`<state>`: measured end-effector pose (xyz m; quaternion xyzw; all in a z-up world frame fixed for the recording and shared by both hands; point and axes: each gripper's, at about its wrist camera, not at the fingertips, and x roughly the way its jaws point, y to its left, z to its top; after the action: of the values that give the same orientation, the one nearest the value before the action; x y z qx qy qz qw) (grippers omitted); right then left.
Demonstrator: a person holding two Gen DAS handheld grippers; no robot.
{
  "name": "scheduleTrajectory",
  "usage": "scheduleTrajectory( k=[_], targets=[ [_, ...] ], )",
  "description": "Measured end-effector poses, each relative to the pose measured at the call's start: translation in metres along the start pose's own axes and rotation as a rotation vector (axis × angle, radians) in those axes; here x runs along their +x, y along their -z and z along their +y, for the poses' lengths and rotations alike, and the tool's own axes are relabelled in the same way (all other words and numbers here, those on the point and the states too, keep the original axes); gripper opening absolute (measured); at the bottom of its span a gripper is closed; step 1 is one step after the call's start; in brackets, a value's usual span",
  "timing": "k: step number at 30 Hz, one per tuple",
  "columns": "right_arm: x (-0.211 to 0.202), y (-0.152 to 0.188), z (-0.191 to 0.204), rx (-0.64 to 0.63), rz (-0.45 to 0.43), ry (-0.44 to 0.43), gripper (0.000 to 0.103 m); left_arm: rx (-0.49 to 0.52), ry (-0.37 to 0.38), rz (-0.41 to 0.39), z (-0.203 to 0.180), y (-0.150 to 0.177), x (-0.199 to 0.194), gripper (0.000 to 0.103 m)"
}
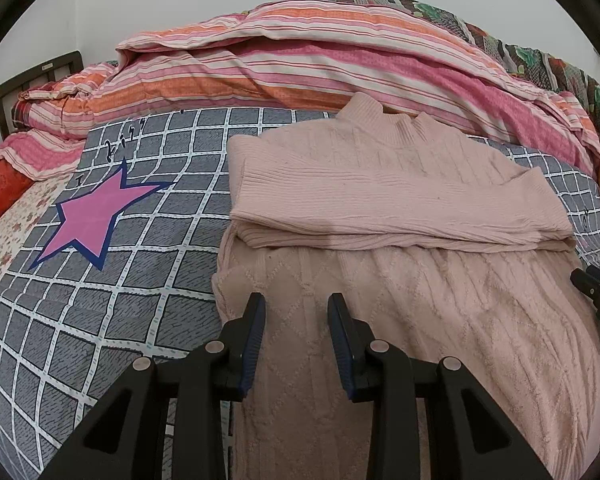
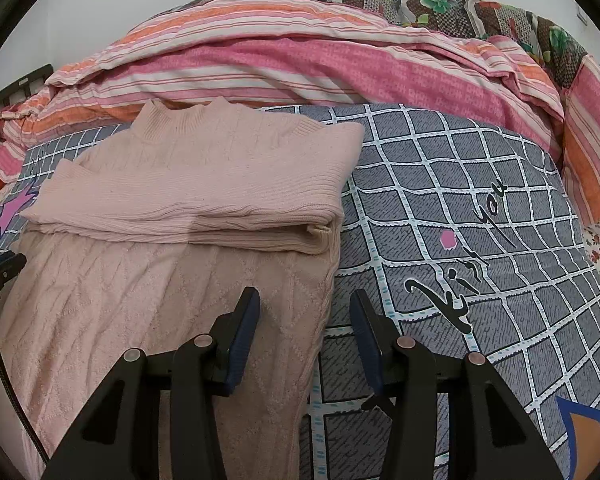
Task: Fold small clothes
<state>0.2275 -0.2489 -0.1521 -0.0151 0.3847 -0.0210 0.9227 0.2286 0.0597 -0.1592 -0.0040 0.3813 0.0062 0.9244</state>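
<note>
A pale pink knit sweater (image 1: 400, 184) lies on the bed, its sleeves folded across the chest and its cable-knit body stretching toward me; it also shows in the right wrist view (image 2: 204, 184). My left gripper (image 1: 296, 308) is open and empty, hovering over the sweater's lower left part. My right gripper (image 2: 305, 303) is open and empty, straddling the sweater's lower right edge. The right gripper's tip (image 1: 592, 284) shows at the right edge of the left wrist view, and the left gripper's tip (image 2: 4, 268) at the left edge of the right wrist view.
The bed has a grey checked sheet (image 1: 140, 280) with a pink star (image 1: 96, 216) and "kiss you" lettering (image 2: 472, 248). A pink and orange striped quilt (image 1: 300, 56) is bunched along the far side. A dark bed frame (image 1: 4, 96) stands far left.
</note>
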Motion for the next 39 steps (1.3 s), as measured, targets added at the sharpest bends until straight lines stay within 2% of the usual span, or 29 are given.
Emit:
scheduleTrajectory(
  k=[27, 39],
  targets=[
    [-0.0002, -0.0013, 0.0018, -0.013, 0.000, 0.003, 0.046, 0.018, 0.002, 0.000, -0.0044, 0.0002, -0.0004, 0.031],
    [-0.0048, -0.0004, -0.0003, 0.003, -0.021, 0.002, 0.049, -0.004, 0.037, -0.001, 0.0031, 0.0014, -0.0053, 0.031]
  ],
)
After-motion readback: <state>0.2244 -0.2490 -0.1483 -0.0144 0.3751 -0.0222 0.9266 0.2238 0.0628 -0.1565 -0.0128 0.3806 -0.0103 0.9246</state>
